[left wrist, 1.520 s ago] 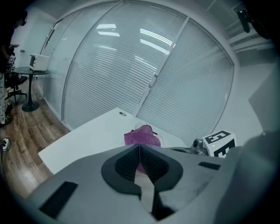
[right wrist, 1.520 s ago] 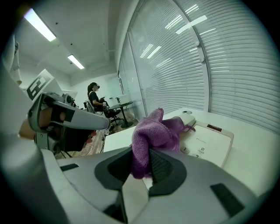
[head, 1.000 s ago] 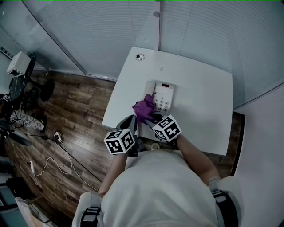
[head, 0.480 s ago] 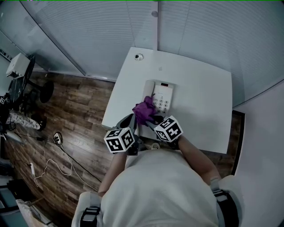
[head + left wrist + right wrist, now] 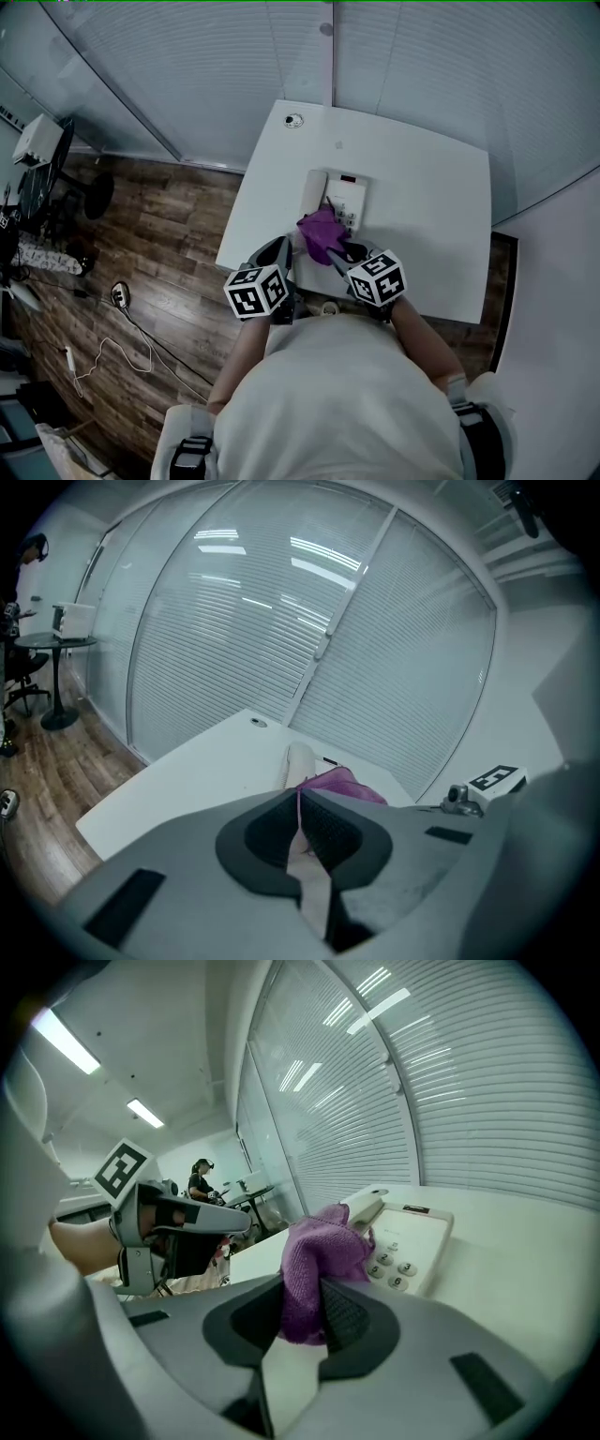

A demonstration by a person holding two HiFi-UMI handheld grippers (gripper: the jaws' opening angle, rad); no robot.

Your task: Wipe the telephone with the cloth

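Landmark for all positions: the telephone (image 5: 339, 199), a white desk set lying flat on the white table (image 5: 431, 197), with the handset (image 5: 315, 190) in its cradle on the set's left side and the keypad (image 5: 345, 217) to the right of it.

Right gripper (image 5: 302, 1290): jaws were clamped on a bunched purple cloth (image 5: 322, 234), with the fabric pinched between the two pads and bulging out above them. It reached in from the telephone's near side. The cloth sat over the telephone's near-left part, against the near end of the handset and the left columns of keys. The right gripper view showed fabric at the keys. The far half of the set and its small display strip were uncovered.

Left gripper (image 5: 298, 808): jaws were pressed together with nothing between them. It was held to the near left of the telephone, apart from it, over the table's near edge and pointing toward the handset.

Both marker cubes sat nearer the person than the telephone: the left one (image 5: 255, 291) to the near left, the right one (image 5: 378, 278) to the near right.

A small round fitting (image 5: 294, 120) sat in the tabletop beyond the telephone, to its far left.
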